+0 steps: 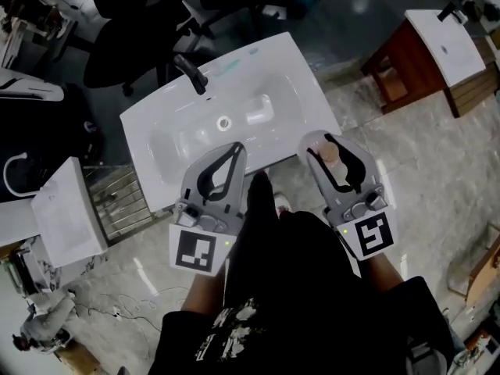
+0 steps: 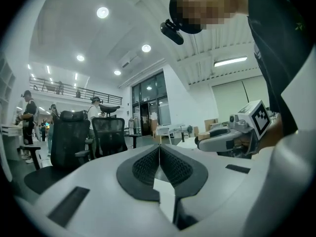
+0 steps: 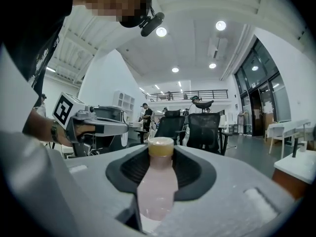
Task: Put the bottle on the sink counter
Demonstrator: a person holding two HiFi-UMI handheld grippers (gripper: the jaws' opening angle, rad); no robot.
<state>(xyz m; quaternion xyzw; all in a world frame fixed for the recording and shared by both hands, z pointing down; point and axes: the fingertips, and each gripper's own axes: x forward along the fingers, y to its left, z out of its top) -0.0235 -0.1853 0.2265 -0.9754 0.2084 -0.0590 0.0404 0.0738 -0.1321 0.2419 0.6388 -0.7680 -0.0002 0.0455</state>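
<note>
Pink bottle [image 3: 157, 181] is up in the air, clenched in the right gripper [image 3: 161, 154] just off the near right corner of the sink counter [image 1: 293, 73].

The right fingers [image 3: 195, 174] grasp the bottle by its body, cap pointing out past the tips. The left gripper [image 2: 159, 157] has its fingers closed together on nothing, over the near edge. Now the risks, as I read them: the flat rim around the basin [image 1: 195, 135] is narrow, so a bottle set down tilted could tip into the bowl or roll off the near edge to the floor. The best open room looks like the bare strip along the right edge and the far right corner, well apart from the faucet [image 1: 191, 70]. The left gripper sits close alongside, so a swing inward could knock it.
</note>
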